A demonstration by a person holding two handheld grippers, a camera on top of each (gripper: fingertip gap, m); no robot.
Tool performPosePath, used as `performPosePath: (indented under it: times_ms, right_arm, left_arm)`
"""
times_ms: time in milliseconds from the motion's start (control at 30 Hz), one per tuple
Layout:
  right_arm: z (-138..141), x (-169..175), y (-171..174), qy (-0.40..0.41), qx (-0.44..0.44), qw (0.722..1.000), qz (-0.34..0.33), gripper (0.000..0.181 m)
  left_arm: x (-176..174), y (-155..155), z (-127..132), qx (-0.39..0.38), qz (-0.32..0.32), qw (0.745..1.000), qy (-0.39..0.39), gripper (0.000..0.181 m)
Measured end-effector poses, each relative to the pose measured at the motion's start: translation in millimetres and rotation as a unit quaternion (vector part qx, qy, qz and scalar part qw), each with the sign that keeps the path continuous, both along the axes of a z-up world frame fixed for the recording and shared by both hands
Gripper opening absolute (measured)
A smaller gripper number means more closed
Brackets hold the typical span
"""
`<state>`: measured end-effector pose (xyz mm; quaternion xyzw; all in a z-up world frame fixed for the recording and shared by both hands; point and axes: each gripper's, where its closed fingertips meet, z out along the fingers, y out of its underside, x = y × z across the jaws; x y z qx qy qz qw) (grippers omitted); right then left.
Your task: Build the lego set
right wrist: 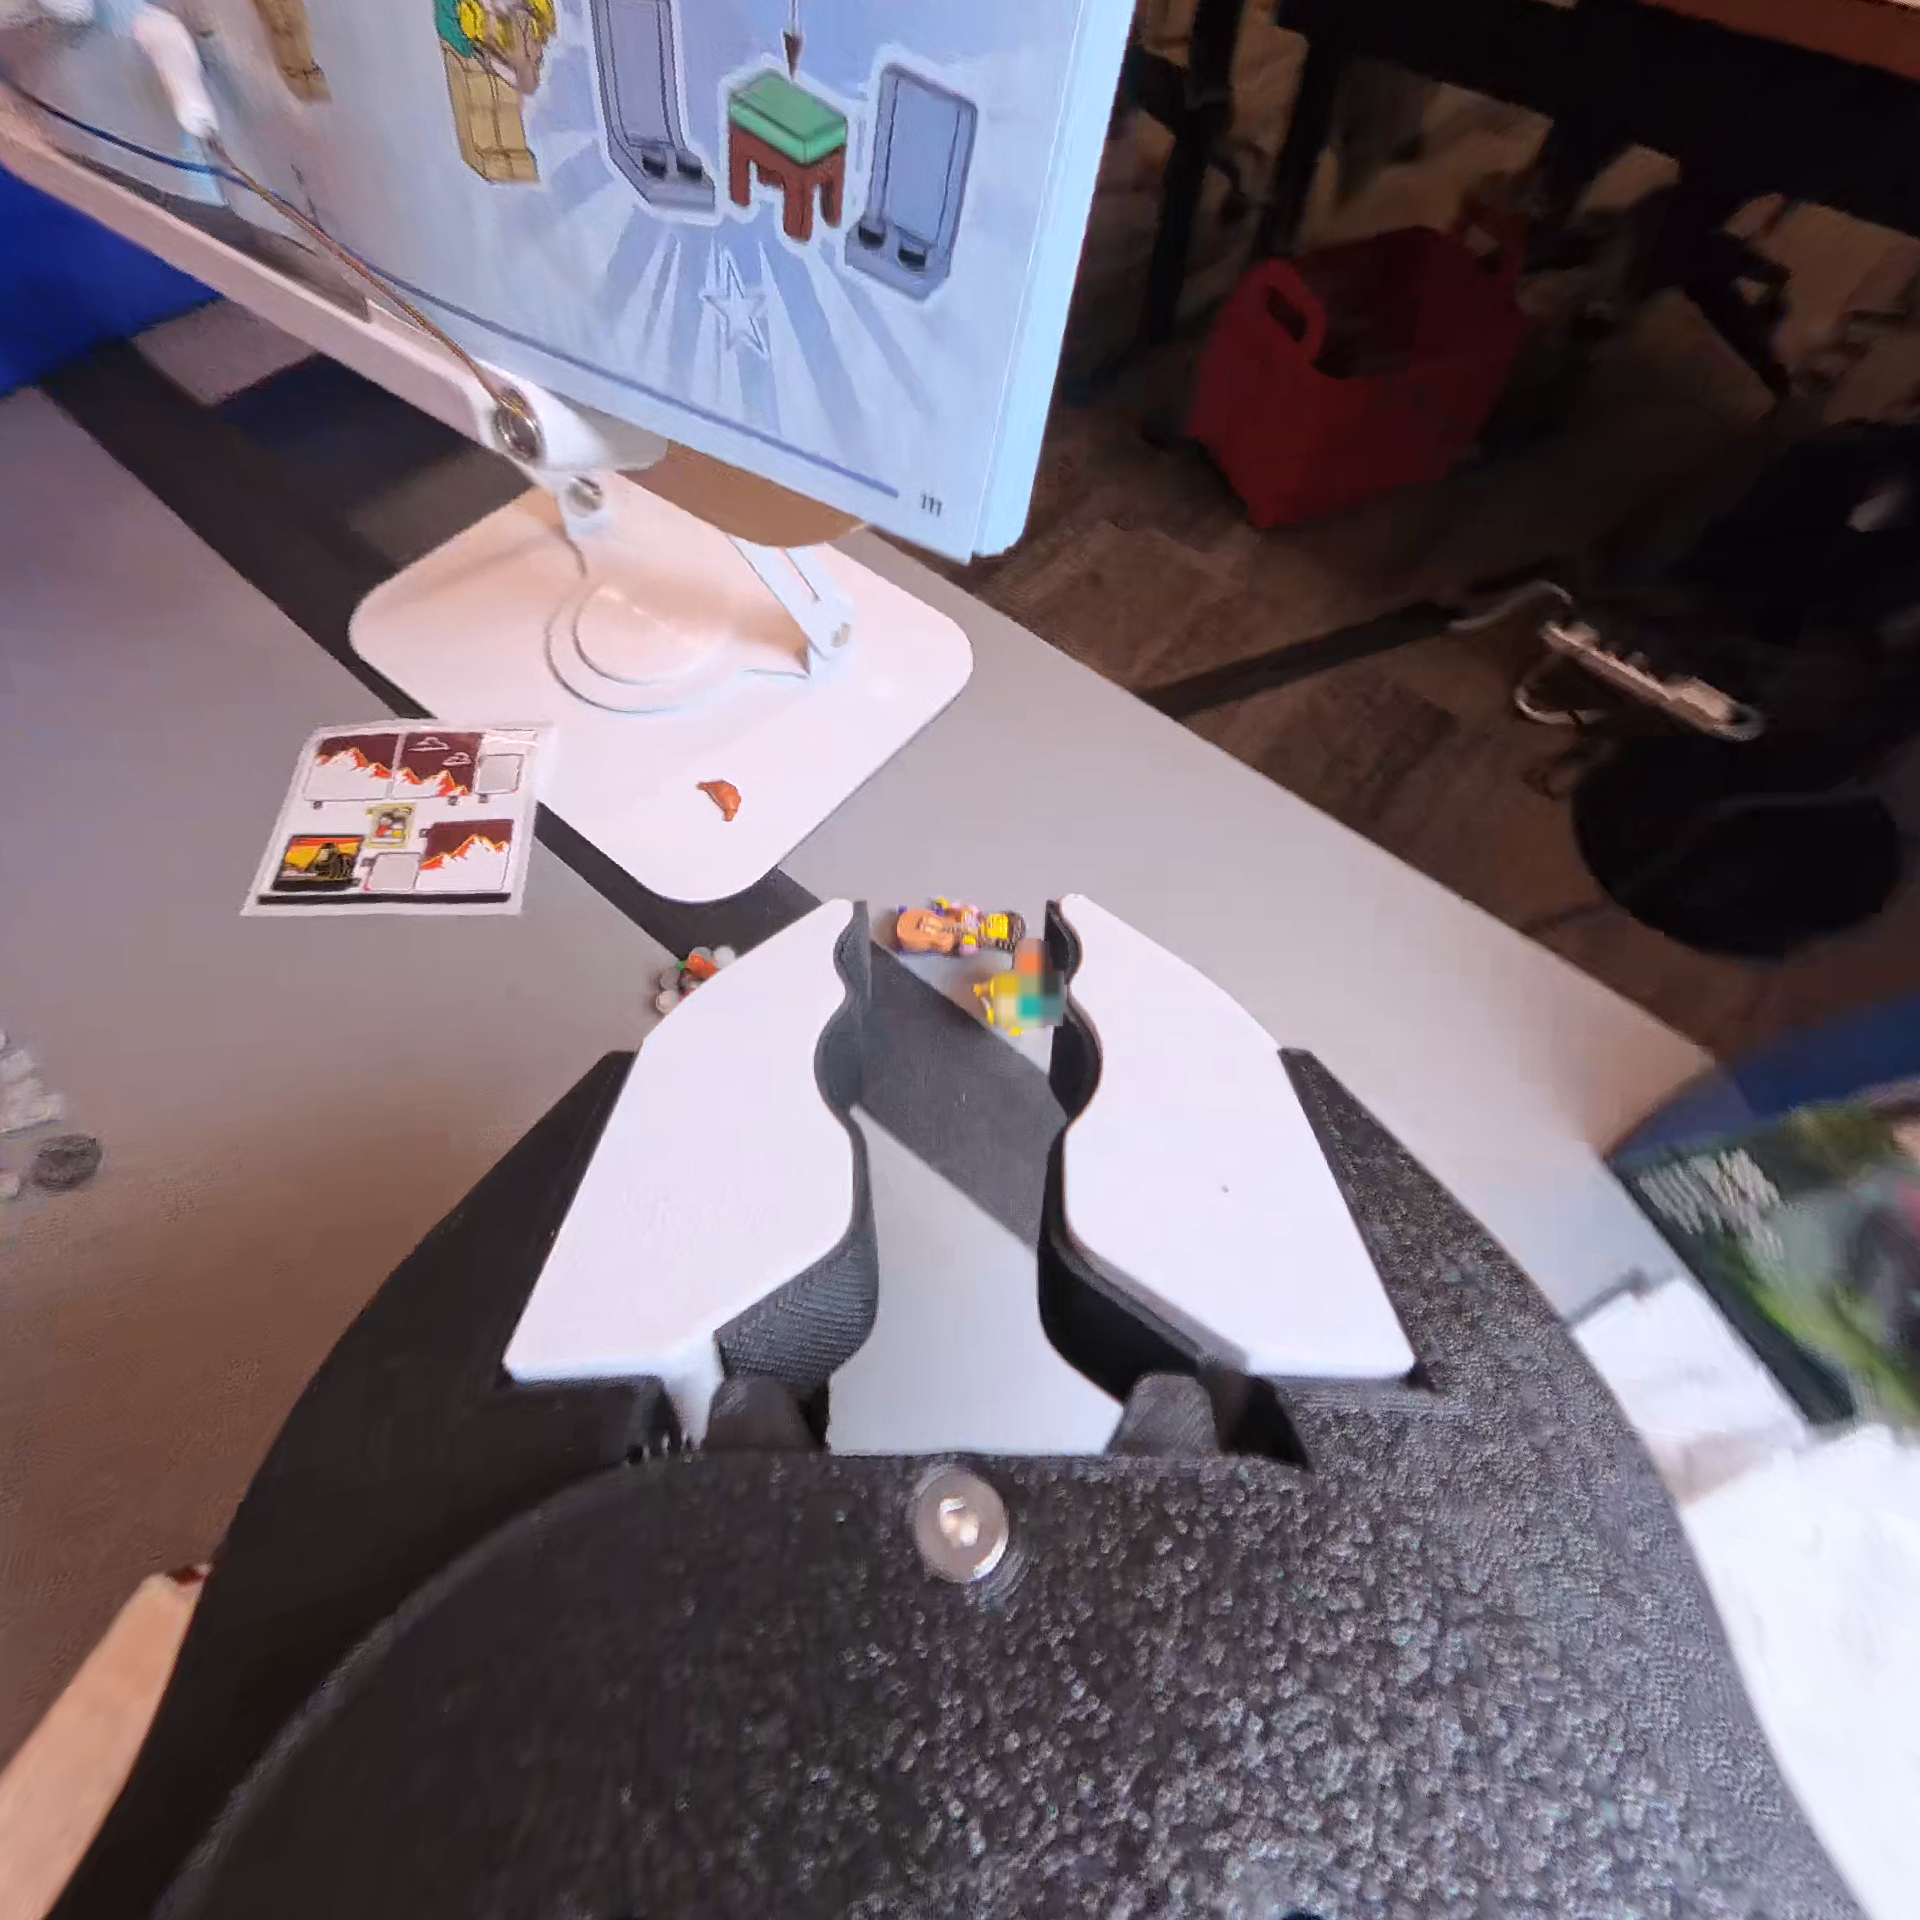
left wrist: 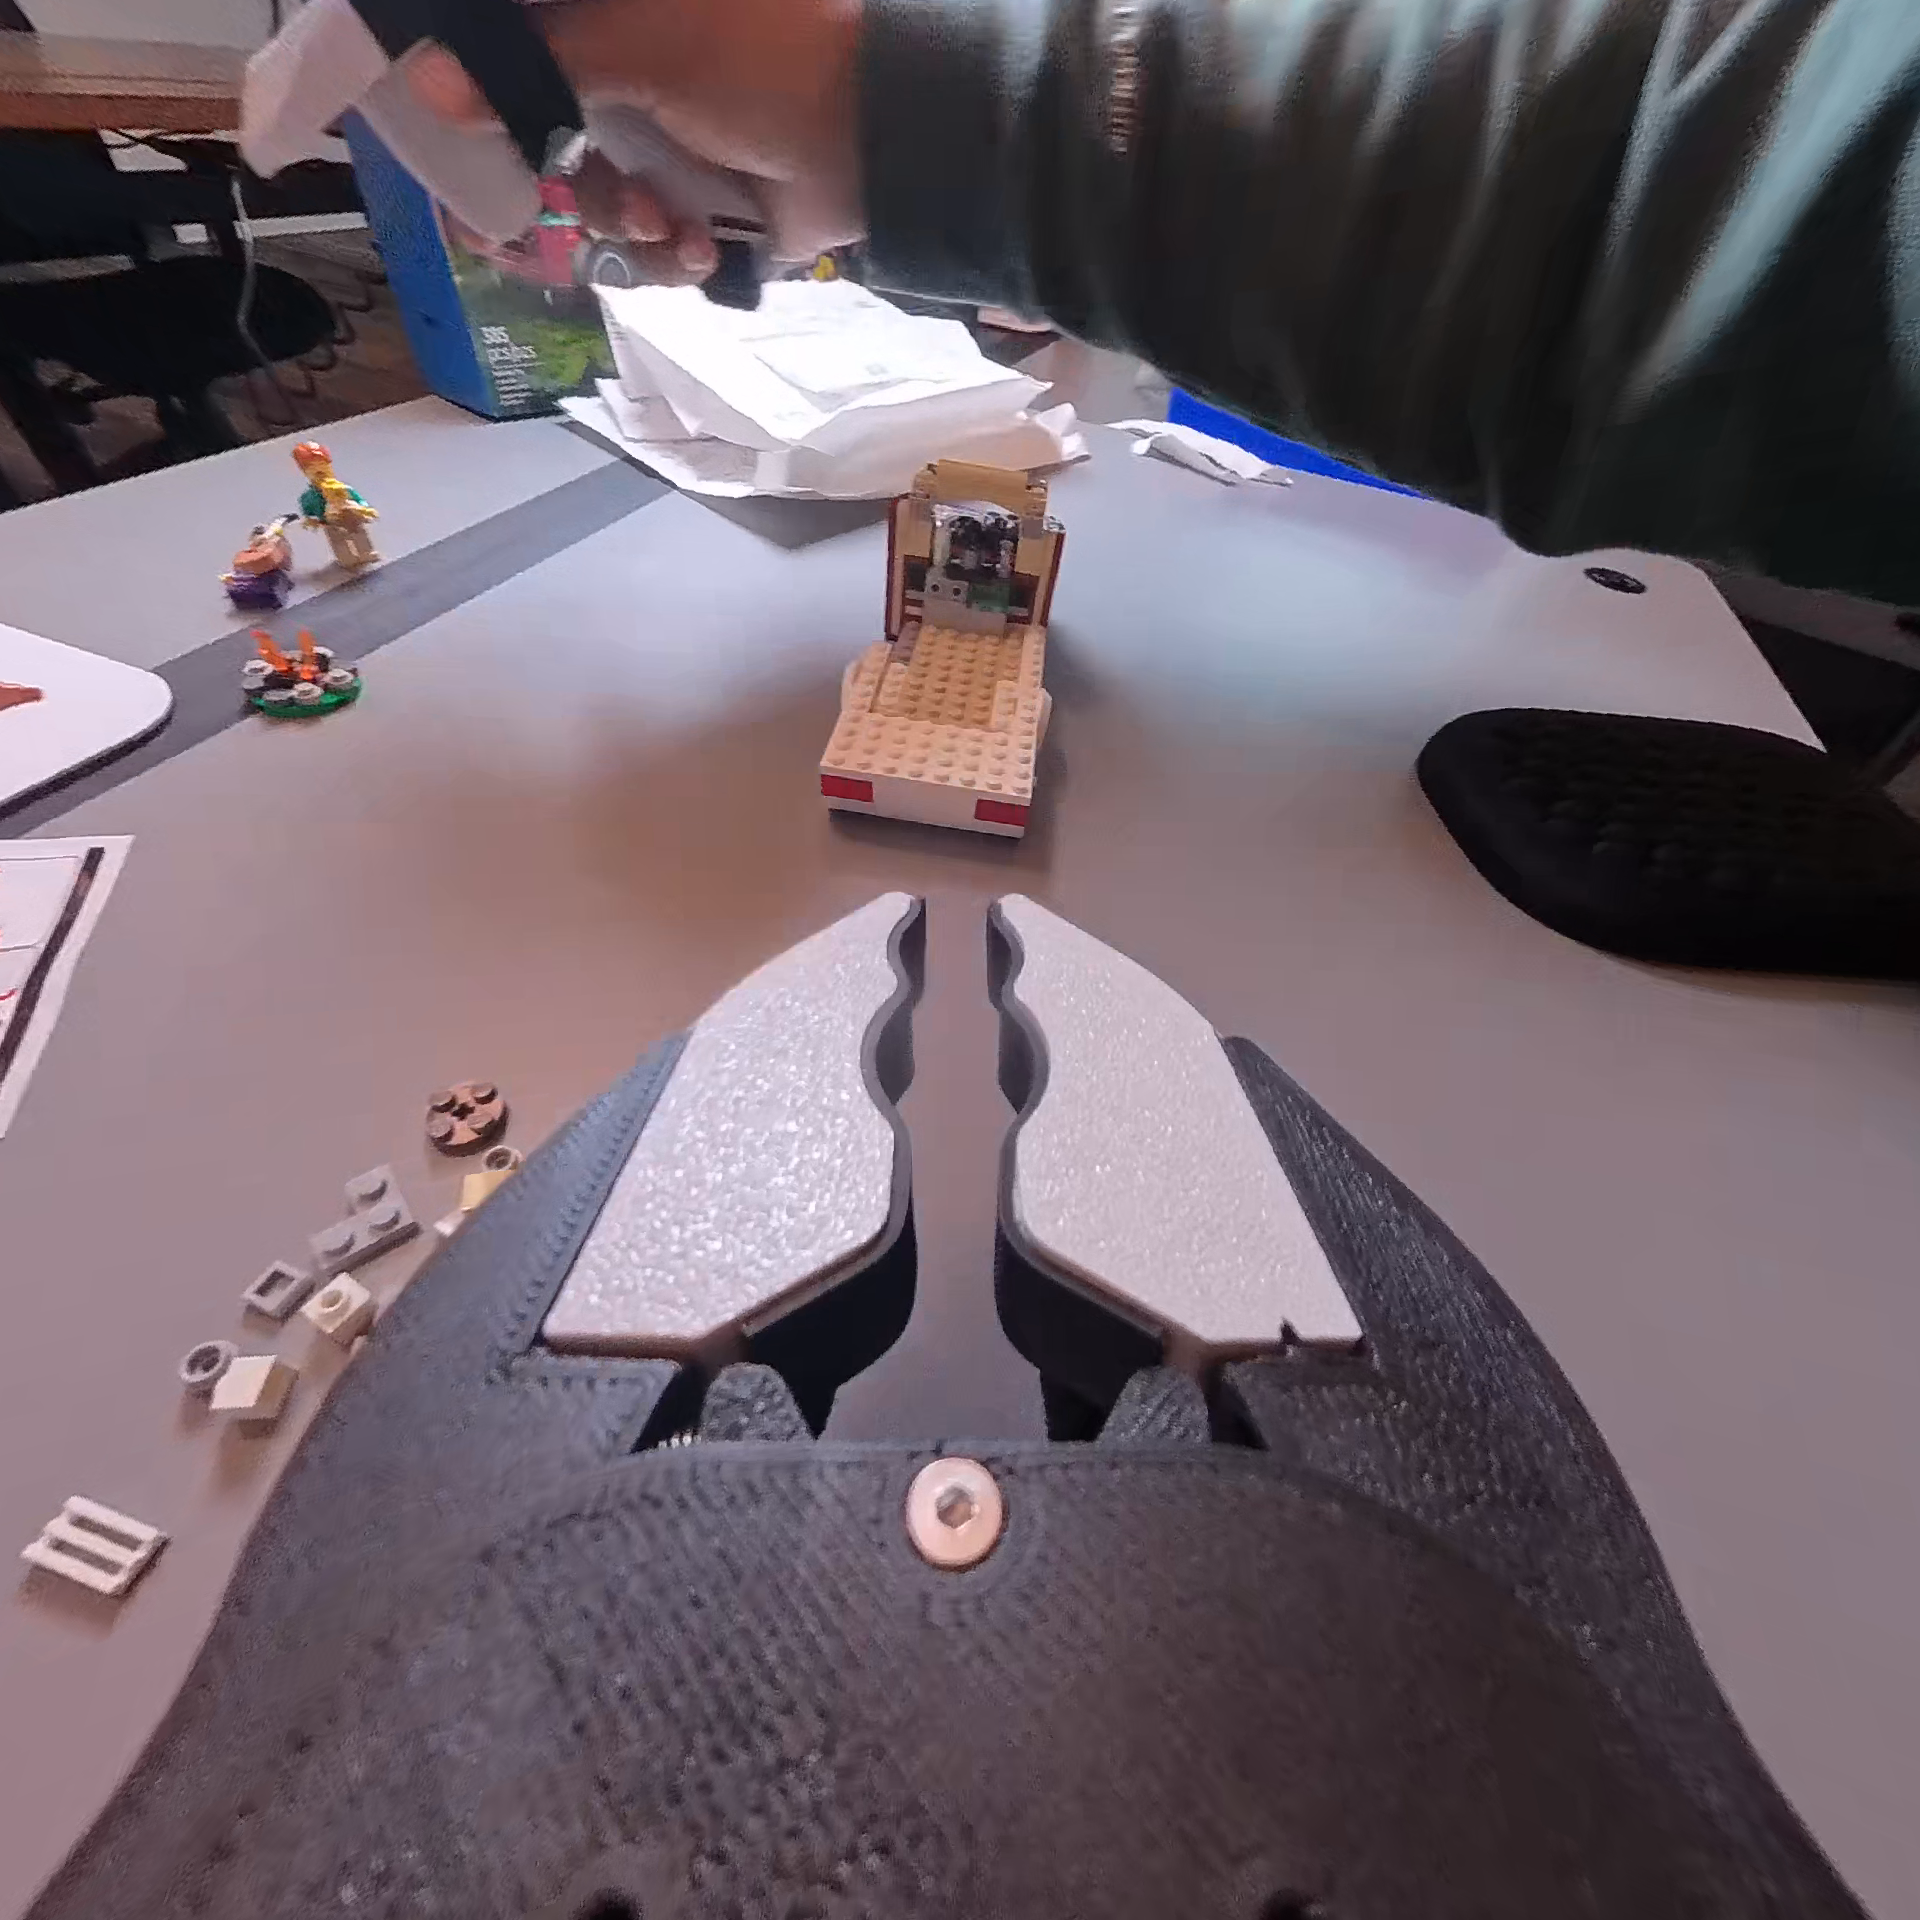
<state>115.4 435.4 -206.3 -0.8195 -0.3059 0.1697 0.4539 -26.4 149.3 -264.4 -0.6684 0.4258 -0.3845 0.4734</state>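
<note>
A tan lego build (left wrist: 940,717) with a white and red rear end stands on the grey table (left wrist: 582,894), a short way ahead of my left gripper (left wrist: 954,914). Its fingers stand a narrow gap apart with nothing between them. Several small grey and tan loose pieces (left wrist: 353,1236) lie to its left. My right gripper (right wrist: 956,914) is open and empty, held above the table. It points at a small lying figure with a guitar (right wrist: 961,928). The open instruction booklet (right wrist: 727,208) rests on a white stand (right wrist: 665,707).
A minifigure (left wrist: 332,514), a campfire piece (left wrist: 301,675), a blue box (left wrist: 457,301), white bags (left wrist: 821,384) and a black pad (left wrist: 1683,831) sit around. A person's sleeve (left wrist: 1455,229) crosses above. A sticker sheet (right wrist: 405,821) and an orange piece (right wrist: 722,798) lie near the stand. Tip to tip, the grippers are about 30 centimeters apart.
</note>
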Motion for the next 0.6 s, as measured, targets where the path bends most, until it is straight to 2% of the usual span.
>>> performPosePath:
  times_ms: [100,233,400,500,600]
  right_arm:
    - [1.5,-1.1,-25.4,-0.006,-0.014,0.997,-0.080,0.030]
    - [-2.2,-27.1,-54.6,0.022,-0.025,0.988,-0.151,0.032]
    - [-51.7,-53.8,-68.1,-0.011,-0.040,0.974,-0.222,0.034]
    - [-77.5,-48.8,-66.2,-0.046,-0.040,0.958,-0.281,0.030]
    - [-88.9,-34.6,-64.0,-0.092,-0.030,0.937,-0.336,0.023]
  left_arm:
    - [-1.7,2.5,2.3,0.005,0.014,1.000,-0.002,0.010]
    - [0.2,0.3,3.9,0.012,0.015,1.000,-0.001,0.010]
    - [1.7,-6.1,7.6,0.034,0.013,0.999,0.004,0.009]
    - [3.3,-9.7,9.0,0.046,0.010,0.999,0.008,0.008]
    - [5.3,-13.2,8.7,0.052,0.004,0.999,0.011,0.008]
